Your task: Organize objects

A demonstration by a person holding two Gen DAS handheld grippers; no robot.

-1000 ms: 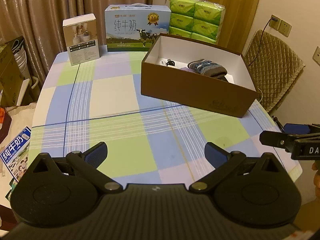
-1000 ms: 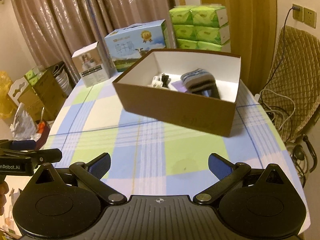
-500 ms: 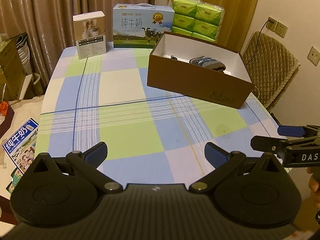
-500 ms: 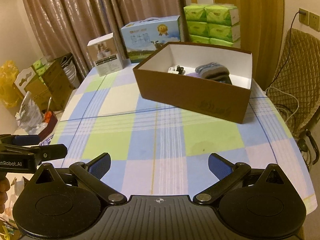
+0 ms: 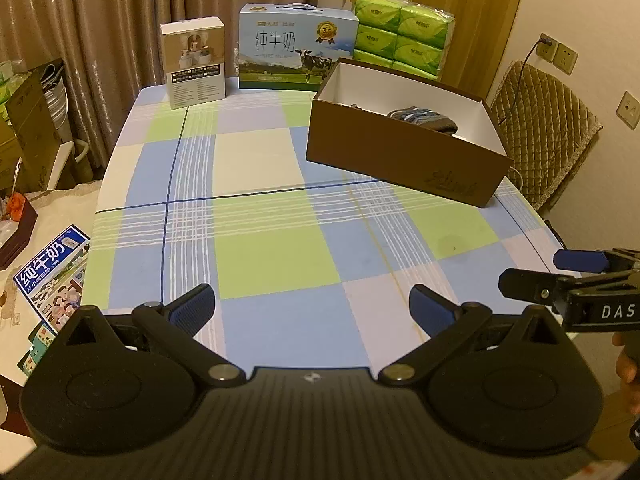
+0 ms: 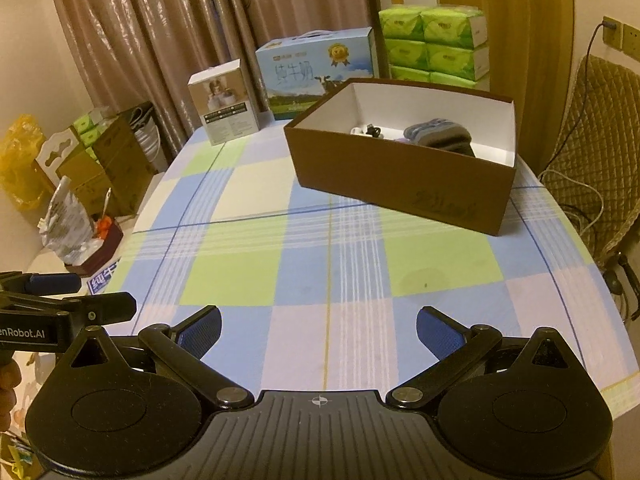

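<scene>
A brown open box (image 5: 404, 156) (image 6: 396, 184) stands on the checked tablecloth (image 5: 276, 216) (image 6: 320, 256) toward the far right. Inside it lie folded grey-blue socks (image 5: 424, 116) (image 6: 438, 138) and small white and black items (image 6: 368, 131). My left gripper (image 5: 310, 306) hovers open over the table's near edge with nothing between its fingers. My right gripper (image 6: 318, 326) is open and empty too, also at the near edge. Each gripper shows at the side of the other view: the right one (image 5: 560, 280), the left one (image 6: 68, 300).
At the table's far edge stand a small white product box (image 5: 194, 64) (image 6: 226, 108), a blue milk carton case (image 5: 296, 58) (image 6: 316, 72) and stacked green tissue packs (image 5: 404, 36) (image 6: 436, 44). A quilted chair (image 5: 544, 140) (image 6: 596, 152) is at the right. Boxes and bags (image 6: 80, 184) clutter the floor at left.
Both grippers have pulled back from the brown box toward the table's near edge, so the box looks smaller and farther. Both stayed open and empty.
</scene>
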